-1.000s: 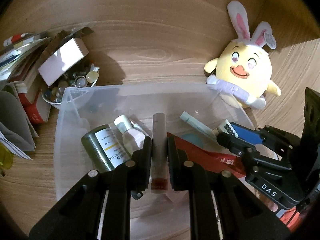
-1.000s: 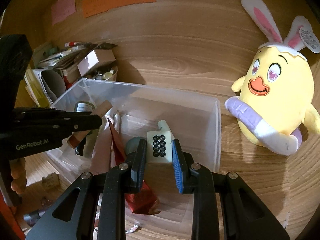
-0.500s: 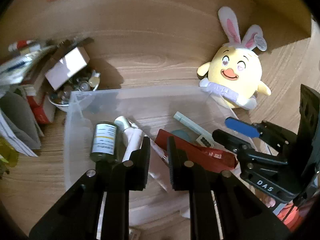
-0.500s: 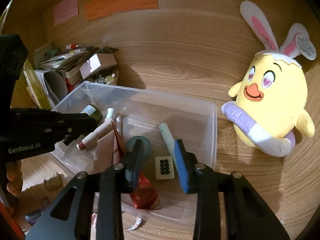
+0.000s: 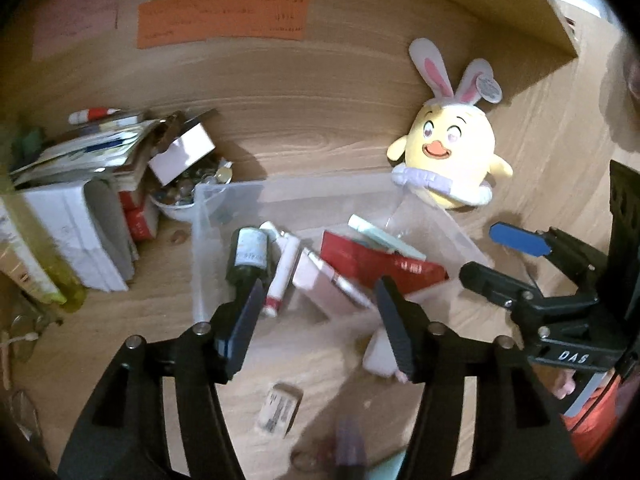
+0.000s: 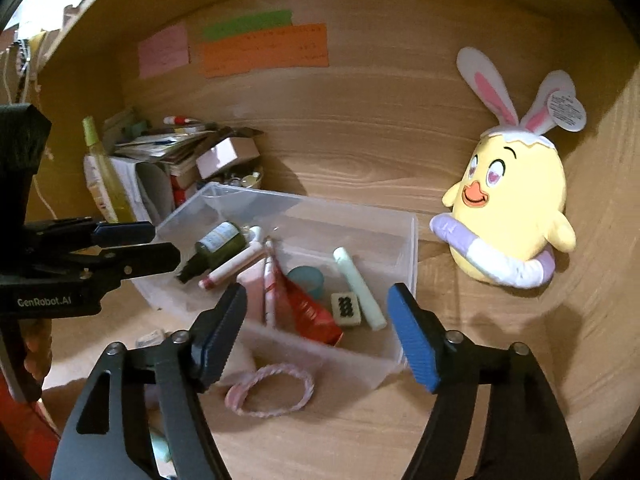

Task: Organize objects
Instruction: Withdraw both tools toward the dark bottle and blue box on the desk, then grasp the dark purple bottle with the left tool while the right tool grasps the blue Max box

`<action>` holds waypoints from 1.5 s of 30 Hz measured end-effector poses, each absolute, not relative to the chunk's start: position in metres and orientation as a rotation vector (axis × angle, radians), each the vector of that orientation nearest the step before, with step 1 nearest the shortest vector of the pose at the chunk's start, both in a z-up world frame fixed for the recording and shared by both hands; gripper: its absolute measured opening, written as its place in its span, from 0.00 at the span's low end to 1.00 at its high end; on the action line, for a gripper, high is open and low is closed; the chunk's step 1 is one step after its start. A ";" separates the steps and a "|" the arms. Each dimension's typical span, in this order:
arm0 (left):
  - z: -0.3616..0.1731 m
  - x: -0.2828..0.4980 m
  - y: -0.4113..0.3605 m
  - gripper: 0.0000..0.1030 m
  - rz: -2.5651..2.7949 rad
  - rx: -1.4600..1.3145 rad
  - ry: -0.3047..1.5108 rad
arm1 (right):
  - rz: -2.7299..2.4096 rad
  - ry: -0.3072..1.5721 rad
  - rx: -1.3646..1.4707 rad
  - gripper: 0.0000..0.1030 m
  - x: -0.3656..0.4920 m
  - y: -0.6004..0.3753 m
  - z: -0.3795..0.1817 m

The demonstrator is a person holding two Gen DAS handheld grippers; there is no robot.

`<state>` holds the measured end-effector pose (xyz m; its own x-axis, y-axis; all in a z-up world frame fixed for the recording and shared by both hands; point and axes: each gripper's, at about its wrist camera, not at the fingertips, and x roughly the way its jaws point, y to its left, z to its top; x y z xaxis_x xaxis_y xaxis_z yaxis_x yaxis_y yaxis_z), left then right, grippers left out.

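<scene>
The clear bin (image 6: 406, 248) sits on the wooden desk (image 6: 360, 152), near its back wall. Inside, from your left: a dark green bottle (image 6: 218, 246) lying on its side, a white tube with a red end (image 6: 230, 268) touching it, a pink box (image 5: 324, 286), a red packet (image 6: 308, 308), a teal cap (image 6: 306, 280), a white tile with black dots (image 6: 346, 309) and a pale green stick (image 6: 360, 288). The tile lies just beside the stick and touches the packet.

Your left gripper (image 5: 316, 312) is above the bin's near edge. Its jaws are opening and nothing is between them. Your right gripper (image 6: 316, 320) is above the bin's near right part. Its jaws are also opening, and they hold nothing; the tile lies in the bin beyond them.

On the desk in front of the bin lie a pink braided ring (image 6: 270, 390) and a small labelled block (image 5: 278, 410). A yellow plush chick with rabbit ears (image 6: 512, 216) leans on the wall to the right of the bin, near it. To the left stand a stack of papers and boxes (image 5: 96, 184) and a bowl of small items (image 5: 180, 196), the bowl just beside the bin's corner. Coloured notes (image 6: 264, 46) are stuck to the wall.
</scene>
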<state>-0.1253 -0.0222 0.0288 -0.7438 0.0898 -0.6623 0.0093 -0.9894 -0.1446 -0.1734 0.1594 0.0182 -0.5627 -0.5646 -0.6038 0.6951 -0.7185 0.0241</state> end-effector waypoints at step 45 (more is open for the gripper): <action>-0.052 -0.031 0.006 0.24 2.797 -1.246 -0.315 | -1.924 0.475 0.899 0.49 -0.022 0.165 -0.074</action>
